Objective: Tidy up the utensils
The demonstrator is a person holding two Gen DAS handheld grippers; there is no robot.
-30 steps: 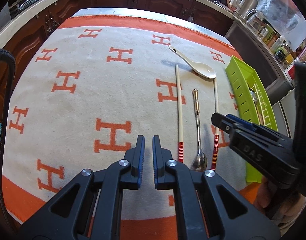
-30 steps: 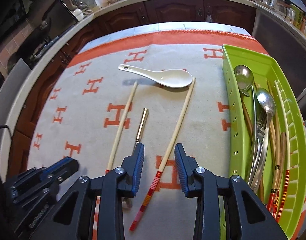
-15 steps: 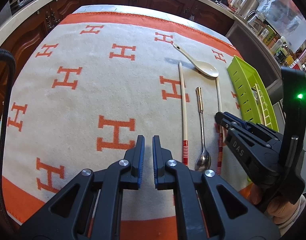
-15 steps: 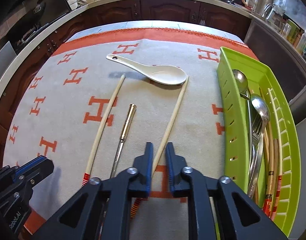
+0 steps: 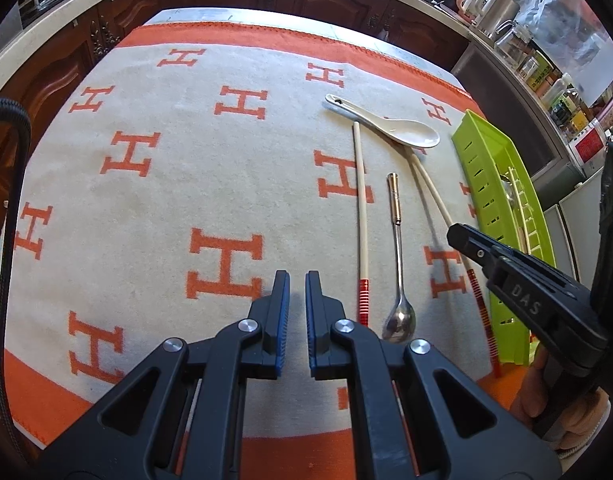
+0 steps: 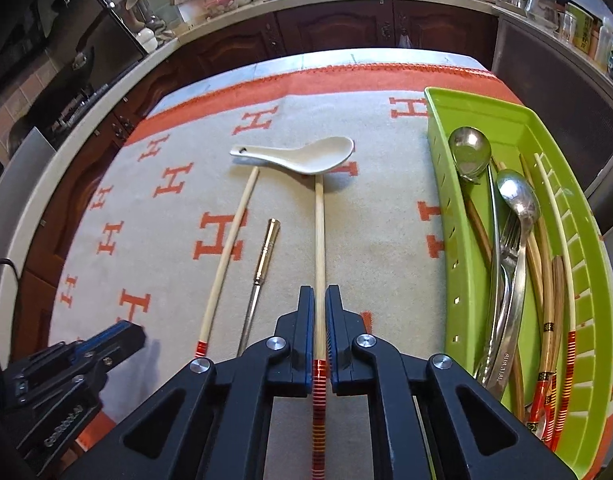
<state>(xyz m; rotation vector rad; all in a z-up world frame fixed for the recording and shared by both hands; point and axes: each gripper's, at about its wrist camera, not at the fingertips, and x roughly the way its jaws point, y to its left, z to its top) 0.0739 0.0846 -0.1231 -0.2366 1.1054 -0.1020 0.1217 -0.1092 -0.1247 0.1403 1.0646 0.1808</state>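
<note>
- Since a moment ago, the right gripper (image 6: 319,312) has squeezed shut on the chopstick (image 6: 319,240) it was reaching for, and the stick now points straight ahead between the two blue pads.
- That chopstick's far tip sits under the bowl of the white spoon (image 6: 302,158), and its red striped end pokes back under the gripper.
- From the left camera, the right gripper (image 5: 462,240) is over the held chopstick (image 5: 430,190), close to the right edge of the blanket (image 5: 146,208).
- The left gripper (image 5: 297,300) has not moved. Its pads are almost together with only a thin gap, and nothing is between them. It hangs over the near edge of the blanket.
- A second chopstick (image 6: 230,248) lies flat on the blanket, to the left of the held one. Its red end points to the near edge.
- A small metal spoon (image 5: 398,264) lies between the two chopsticks. Its gold handle tip points to the far edge and its bowl points to the near edge.
- The white spoon lies across the far ends of the sticks, with its handle pointing left.
- The green tray (image 6: 438,184) sits along the right edge of the blanket.
- Inside the tray are big metal spoons (image 6: 518,208), a fork (image 6: 506,248) and more chopsticks (image 6: 558,288), all lying the long way.
- Orange H shapes cover the blanket.
</note>
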